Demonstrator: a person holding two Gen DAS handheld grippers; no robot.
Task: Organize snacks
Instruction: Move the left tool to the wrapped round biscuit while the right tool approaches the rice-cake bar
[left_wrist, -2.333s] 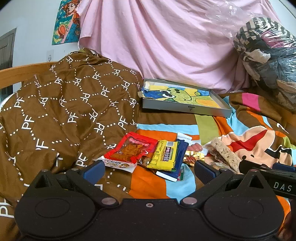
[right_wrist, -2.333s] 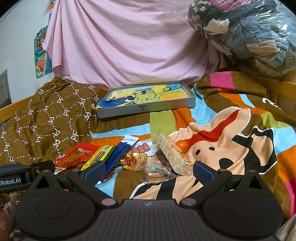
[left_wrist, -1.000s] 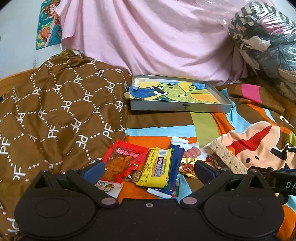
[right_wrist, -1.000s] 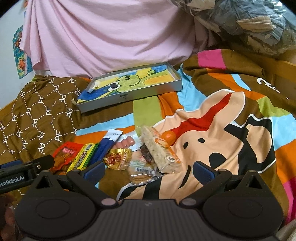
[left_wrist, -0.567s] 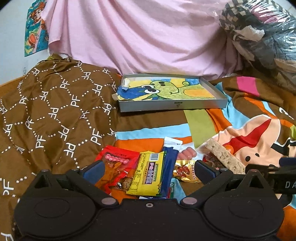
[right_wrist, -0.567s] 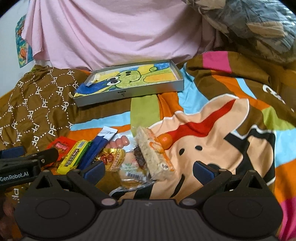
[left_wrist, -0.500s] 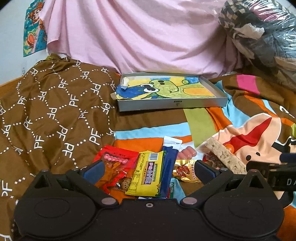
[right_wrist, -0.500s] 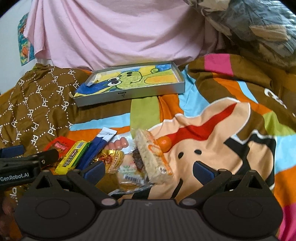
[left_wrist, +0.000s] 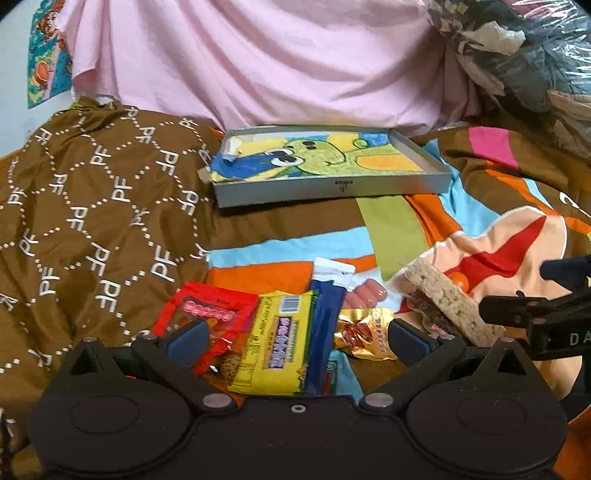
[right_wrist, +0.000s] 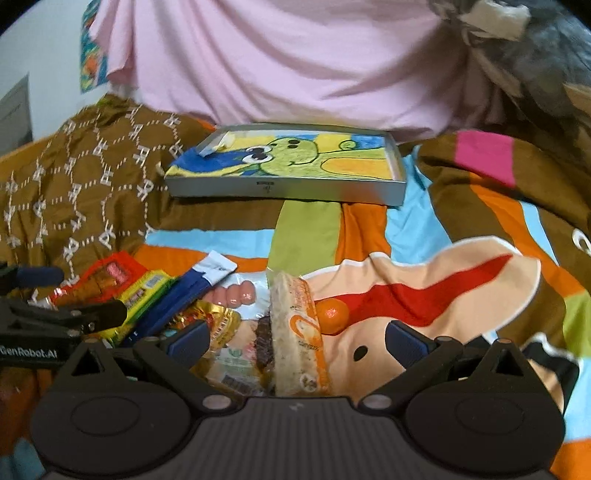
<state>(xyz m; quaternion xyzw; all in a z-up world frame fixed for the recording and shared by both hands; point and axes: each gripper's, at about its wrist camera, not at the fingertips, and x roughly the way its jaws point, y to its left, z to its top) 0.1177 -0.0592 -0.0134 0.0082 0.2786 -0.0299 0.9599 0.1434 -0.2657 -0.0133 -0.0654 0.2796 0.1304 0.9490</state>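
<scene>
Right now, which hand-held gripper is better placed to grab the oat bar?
Right. The oat bar lies between the open right hand-held gripper fingers. The left hand-held gripper straddles the yellow packet instead.

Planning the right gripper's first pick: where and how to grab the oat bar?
Probably across the near end of the oat bar, coming from straight ahead. It lies lengthwise along the right gripper axis, narrow enough for the open jaws. Avoid the far end: the small orange sits against its right side.
</scene>
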